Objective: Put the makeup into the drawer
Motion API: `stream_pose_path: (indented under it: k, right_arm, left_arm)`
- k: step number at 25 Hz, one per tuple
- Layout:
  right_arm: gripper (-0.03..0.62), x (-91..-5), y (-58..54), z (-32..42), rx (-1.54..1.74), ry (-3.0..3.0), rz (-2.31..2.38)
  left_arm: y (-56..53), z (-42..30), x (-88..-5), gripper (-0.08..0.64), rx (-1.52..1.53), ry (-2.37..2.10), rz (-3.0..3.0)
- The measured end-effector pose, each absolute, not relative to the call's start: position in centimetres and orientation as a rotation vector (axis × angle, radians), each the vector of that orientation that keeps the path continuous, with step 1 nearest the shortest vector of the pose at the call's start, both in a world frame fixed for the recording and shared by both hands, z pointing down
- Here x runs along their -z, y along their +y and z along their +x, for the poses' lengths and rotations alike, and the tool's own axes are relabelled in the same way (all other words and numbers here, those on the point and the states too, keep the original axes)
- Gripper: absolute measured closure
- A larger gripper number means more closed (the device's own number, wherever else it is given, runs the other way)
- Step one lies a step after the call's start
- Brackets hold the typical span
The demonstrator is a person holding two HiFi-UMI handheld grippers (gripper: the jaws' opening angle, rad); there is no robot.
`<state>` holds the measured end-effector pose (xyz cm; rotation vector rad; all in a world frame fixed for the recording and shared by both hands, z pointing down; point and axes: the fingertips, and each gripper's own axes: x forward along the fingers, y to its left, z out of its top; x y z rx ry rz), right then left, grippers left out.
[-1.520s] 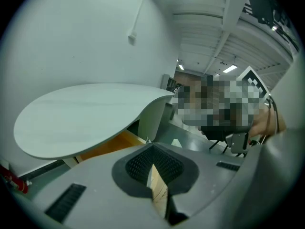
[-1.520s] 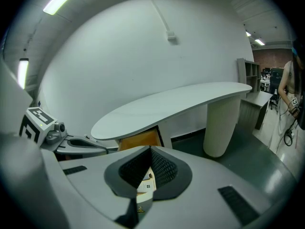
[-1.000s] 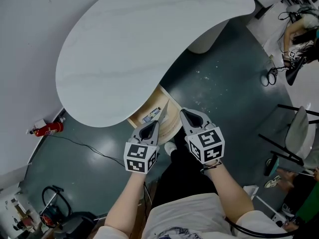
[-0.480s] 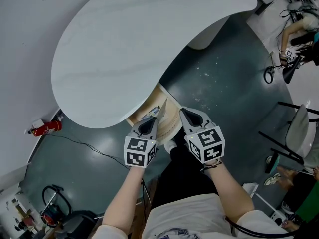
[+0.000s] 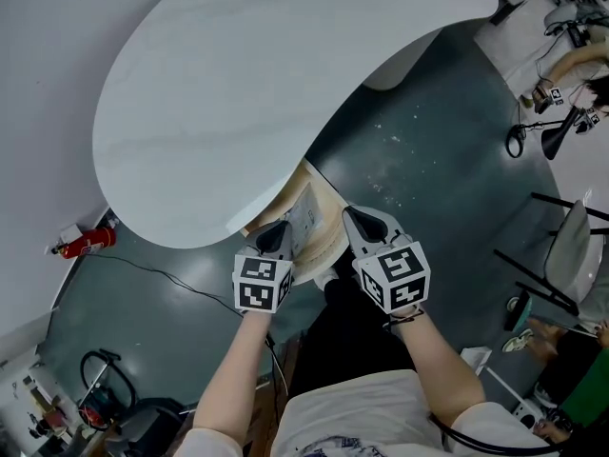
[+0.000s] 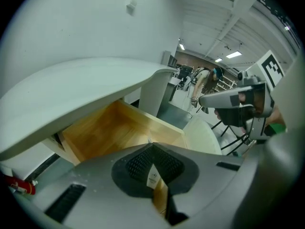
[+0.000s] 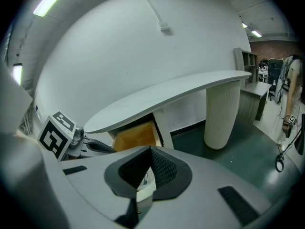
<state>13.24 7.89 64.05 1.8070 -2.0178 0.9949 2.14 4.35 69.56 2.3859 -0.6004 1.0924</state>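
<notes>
Fingers first, from head view: pressed together on left gripper [image 5: 282, 229] and on right gripper [image 5: 350, 215], both poised over light wooden open drawer [image 5: 328, 227] beneath white kidney-shaped tabletop [image 5: 247, 84]. Since a second ago: left gripper dropped and tipped steeper toward drawer mouth; right gripper kept in place. Between the two tips, pale flat printed sheet [image 5: 306, 219] over drawer; cannot tell from here which gripper carries it.

From left gripper view: pads shut on thin white printed makeup packet [image 6: 153, 175], pinched by its edge, hanging above drawer's wooden floor and not yet down inside. Right gripper off to the right, near drawer front.

From right gripper view: pads shut on pale boxy printed makeup packet [image 7: 144, 187]. Drawer seen beyond, apart from this packet, with left gripper at its near side.

Judging by that descent: left packet likely first in, nothing released so far. Left to do: lowering past drawer rim, then spreading pads, then same for right. Possible trouble: thin packet clinging to a pad, or clipping tabletop edge overhead.
</notes>
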Motion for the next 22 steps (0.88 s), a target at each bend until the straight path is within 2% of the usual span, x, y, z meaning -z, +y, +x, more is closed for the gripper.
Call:
stream_pose_path:
  k: [22]
  right_arm:
    - [0.571, -65.7, 5.9, 13.8, -1.050, -2.013, 1.796]
  left_arm:
    - [3.2, 0.6, -72.5, 0.509, -1.226, -0.652, 2.231]
